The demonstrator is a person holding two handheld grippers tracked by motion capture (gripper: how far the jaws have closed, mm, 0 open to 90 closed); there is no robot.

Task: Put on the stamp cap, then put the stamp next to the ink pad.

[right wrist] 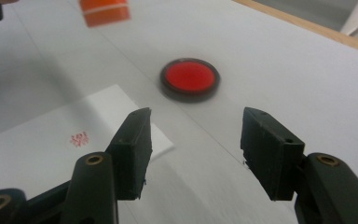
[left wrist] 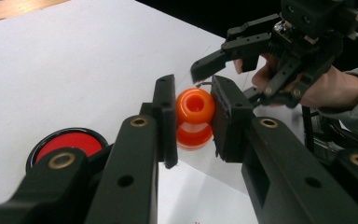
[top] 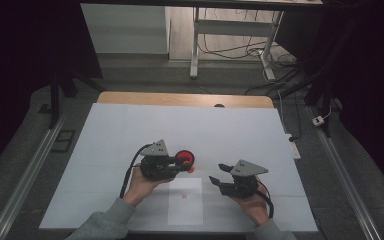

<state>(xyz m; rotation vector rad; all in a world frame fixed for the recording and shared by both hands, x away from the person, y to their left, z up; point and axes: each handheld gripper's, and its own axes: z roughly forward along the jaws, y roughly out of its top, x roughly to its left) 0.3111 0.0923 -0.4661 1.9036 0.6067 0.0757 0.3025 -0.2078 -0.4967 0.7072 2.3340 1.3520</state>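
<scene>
L gripper (left wrist: 193, 123) pinches an orange stamp-like piece (left wrist: 195, 116) btwn both jaws, held above the white sheet (top: 130, 135), w/ the red round pad (top: 185, 159) just beside it. White paper slip (top: 185, 201) w/ a small red mark lies near the table's front edge, btwn the hands. R gripper (right wrist: 193, 149) hovers w/ jaws spread wide, nothing btwn them, pointing toward the pad.
</scene>
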